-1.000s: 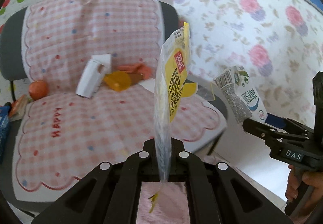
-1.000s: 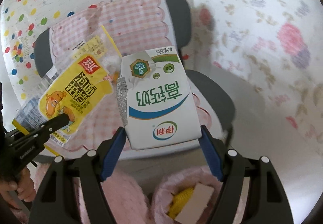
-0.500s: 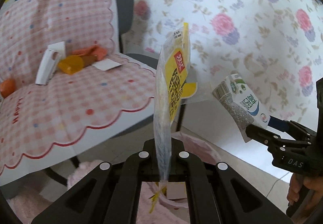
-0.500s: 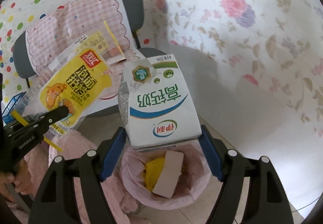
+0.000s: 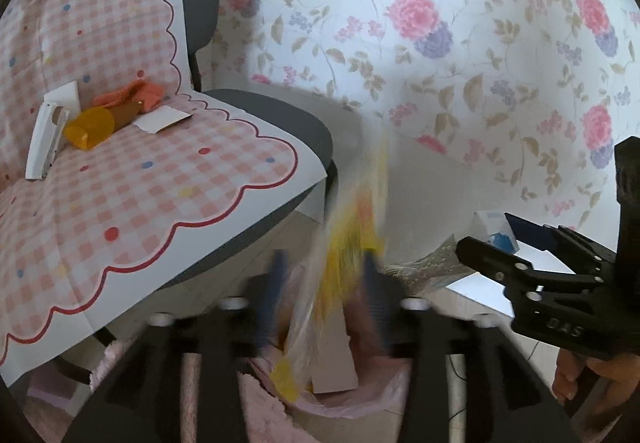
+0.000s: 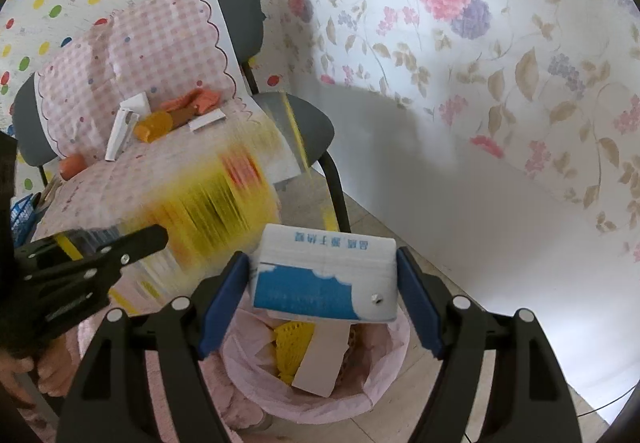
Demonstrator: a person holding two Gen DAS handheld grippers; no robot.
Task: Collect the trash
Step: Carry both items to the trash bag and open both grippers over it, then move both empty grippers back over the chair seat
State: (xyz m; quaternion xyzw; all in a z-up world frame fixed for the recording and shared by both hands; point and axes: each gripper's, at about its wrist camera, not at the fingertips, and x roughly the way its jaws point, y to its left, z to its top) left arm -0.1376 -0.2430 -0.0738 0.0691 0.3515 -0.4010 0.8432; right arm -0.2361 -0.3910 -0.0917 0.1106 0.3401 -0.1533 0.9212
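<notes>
Both grippers have swung away from the chair and down over the pink-lined round waste bin, and the yellow plastic snack wrapper that was pinched upright now streaks downward in a blur.

From the left wrist view, the left gripper has its jaws opening, blue pads standing clear either side of the falling wrapper, which is no longer pressed. It hangs just above the bin's pink liner, where a pale card piece already sits. Off to the right of the bin, the right gripper comes in, a hand beneath it.

From the right wrist view, the right gripper stands wide, clamped across the white-and-blue milk carton, which is directly over the bin's mouth. Yellow netting lies inside. Up and left of the bin, the pink-checked chair seat holds a white box, an orange piece, a white card and a round orange thing.

To my eye the wrapper is as good as binned; the carton looks ready to be let go next, and the chair still needs clearing.
</notes>
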